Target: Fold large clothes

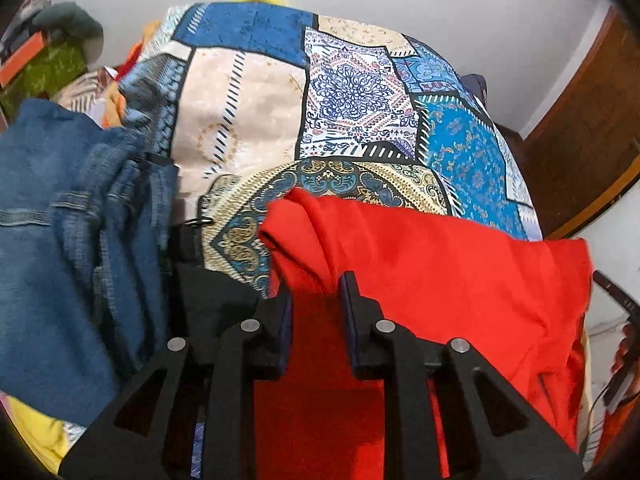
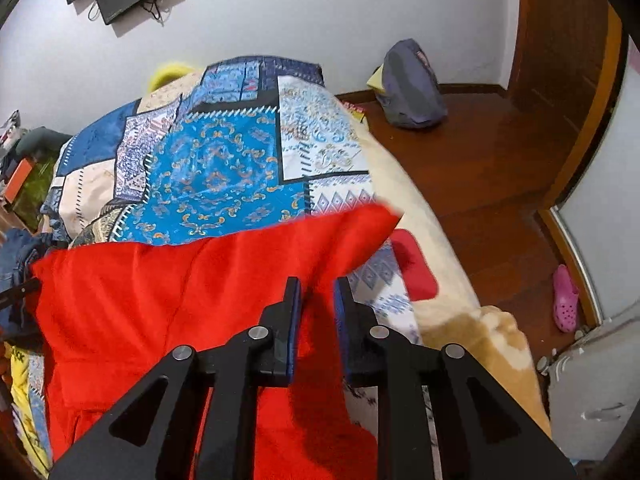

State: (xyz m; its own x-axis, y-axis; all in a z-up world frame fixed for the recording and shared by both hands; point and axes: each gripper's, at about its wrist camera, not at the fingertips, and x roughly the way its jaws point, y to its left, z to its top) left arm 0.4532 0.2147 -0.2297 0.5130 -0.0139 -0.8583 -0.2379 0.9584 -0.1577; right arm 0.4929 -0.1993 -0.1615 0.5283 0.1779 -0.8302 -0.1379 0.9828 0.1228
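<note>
On the patchwork bedspread (image 1: pixel 344 96), which I take as my landmark, the red garment (image 1: pixel 440 264) lies spread across the near end, its far edge running over the blue and paisley panels. From the left wrist view I read the left gripper (image 1: pixel 316 292) with red cloth bunched up between its two fingers; the jaws stand a little apart with fabric filling the gap, so I log it as pinching the garment's near-left corner. From the right wrist view the right gripper (image 2: pixel 318 294) shows the same picture: a fold of the red garment (image 2: pixel 200 300) rises between the fingers, jaws narrowed on it, at the garment's right edge close to the side of the bedspread (image 2: pixel 224 168). That right corner looks lifted and slightly blurred.

To the left of the bedspread I see a heap of blue jeans (image 1: pixel 72 232), with a black garment (image 1: pixel 208 300) lying between the jeans and the red cloth. Beyond the right side of the bedspread sits a cream blanket (image 2: pixel 436 248), then the wooden floor (image 2: pixel 488 168) with a grey bag (image 2: pixel 412 84) against the wall and a pink clog (image 2: pixel 565 298) near the door.
</note>
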